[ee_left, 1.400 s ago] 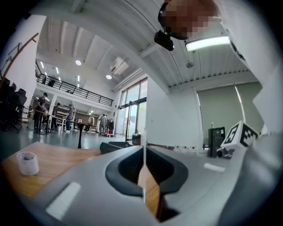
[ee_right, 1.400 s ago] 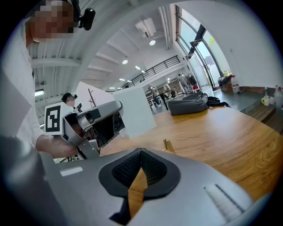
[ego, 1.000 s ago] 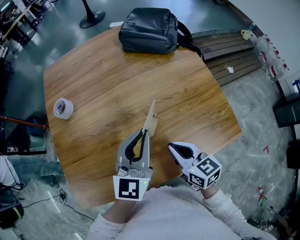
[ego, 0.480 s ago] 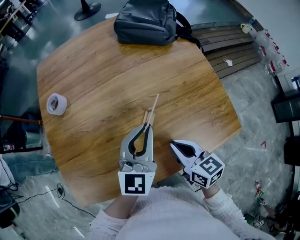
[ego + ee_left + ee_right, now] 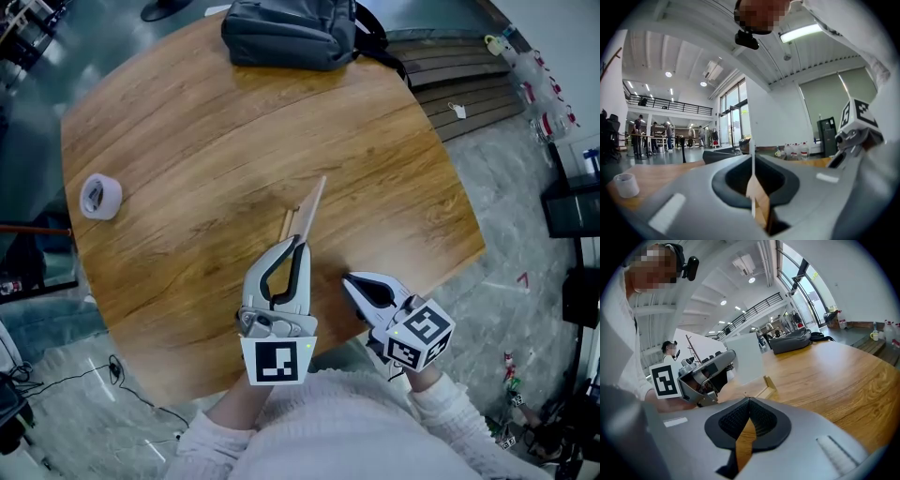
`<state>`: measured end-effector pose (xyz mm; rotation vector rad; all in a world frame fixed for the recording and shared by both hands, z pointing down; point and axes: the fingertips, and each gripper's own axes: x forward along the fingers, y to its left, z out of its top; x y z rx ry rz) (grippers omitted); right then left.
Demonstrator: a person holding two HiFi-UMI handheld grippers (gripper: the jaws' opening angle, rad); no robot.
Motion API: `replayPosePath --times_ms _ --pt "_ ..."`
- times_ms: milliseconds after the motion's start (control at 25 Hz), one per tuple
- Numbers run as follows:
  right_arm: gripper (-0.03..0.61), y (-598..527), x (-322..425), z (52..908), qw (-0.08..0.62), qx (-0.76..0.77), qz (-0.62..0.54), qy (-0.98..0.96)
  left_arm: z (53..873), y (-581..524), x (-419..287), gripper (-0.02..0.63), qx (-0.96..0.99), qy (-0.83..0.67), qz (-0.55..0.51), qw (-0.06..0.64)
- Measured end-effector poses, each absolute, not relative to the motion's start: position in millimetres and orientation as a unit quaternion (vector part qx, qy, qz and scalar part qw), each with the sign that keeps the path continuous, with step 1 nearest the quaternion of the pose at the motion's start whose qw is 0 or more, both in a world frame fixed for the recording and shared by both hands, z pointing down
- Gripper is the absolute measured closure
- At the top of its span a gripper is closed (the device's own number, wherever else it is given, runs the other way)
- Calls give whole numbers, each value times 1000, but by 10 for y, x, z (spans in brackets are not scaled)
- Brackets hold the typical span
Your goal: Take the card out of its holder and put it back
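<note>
A thin white card (image 5: 314, 206) is pinched at its near end by my left gripper (image 5: 300, 244), which is shut on it. In the left gripper view the card (image 5: 752, 176) shows edge-on as a white line between the jaws. The right gripper view shows the card (image 5: 744, 358) upright, its lower edge close beside the small wooden holder (image 5: 767, 384); whether it sits in the slot I cannot tell. The holder (image 5: 289, 223) lies on the table just left of the card. My right gripper (image 5: 348, 279) hangs shut and empty near the table's front edge.
A grey backpack (image 5: 286, 33) sits at the far edge of the round wooden table (image 5: 187, 131). A roll of tape (image 5: 99, 197) lies at the left. Wooden boards and bottles (image 5: 539, 89) are on the floor to the right.
My left gripper has come down with the card, bringing its lower edge closer to the holder, and the card stands straighter. The right gripper has stayed put.
</note>
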<state>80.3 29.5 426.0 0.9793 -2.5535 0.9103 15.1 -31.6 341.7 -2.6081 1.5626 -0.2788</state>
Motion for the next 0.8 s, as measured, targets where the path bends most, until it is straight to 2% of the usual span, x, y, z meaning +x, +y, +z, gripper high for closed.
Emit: replayPosePath --times_ms 280,800 --pt "578 293 762 4293 141 329 318 -878 3517 -286 128 598 -850 519 -88 36" --pt "578 331 780 4404 162 323 322 -875 3442 -212 168 598 -859 503 -53 75"
